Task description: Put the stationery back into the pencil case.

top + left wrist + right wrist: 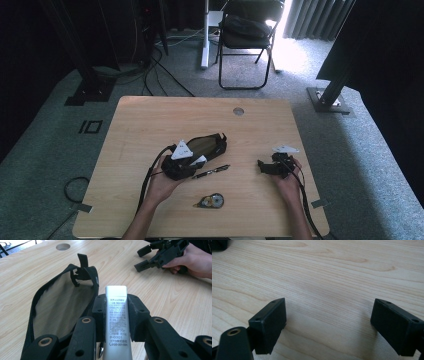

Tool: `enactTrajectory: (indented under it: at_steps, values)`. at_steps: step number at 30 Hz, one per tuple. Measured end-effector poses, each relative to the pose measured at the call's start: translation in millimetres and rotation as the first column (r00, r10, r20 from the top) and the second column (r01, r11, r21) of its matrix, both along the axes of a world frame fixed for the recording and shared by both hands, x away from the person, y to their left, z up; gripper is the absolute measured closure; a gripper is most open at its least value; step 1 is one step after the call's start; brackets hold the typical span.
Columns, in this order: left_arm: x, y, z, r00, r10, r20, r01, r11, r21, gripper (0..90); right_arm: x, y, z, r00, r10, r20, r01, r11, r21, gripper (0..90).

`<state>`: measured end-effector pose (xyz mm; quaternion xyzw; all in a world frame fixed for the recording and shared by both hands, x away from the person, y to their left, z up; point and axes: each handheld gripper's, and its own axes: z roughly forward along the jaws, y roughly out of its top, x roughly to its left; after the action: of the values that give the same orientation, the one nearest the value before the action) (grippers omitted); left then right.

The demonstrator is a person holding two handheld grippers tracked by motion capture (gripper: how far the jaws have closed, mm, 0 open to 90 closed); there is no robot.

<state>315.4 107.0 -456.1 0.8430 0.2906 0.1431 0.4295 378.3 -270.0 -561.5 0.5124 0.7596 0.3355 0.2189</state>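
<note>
left gripper clamps a white glue stick upright between its pads, just beside the open mesh pouch on the table. right gripper rests wide, holding nothing, well apart. pen and tape dispenser lie between.
</note>
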Motion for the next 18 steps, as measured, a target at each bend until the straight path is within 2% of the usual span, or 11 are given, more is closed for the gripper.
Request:
enactTrajectory:
  at_steps: [18]
  values:
    - [4.0, 4.1, -1.5, 0.9995, 0.031, -0.002, -0.031, 0.9995, -0.009, 71.2, 0.0, 0.0, 0.0, 1.0, 0.0, 0.0, 0.0, 1.0, 0.0, 13.1]
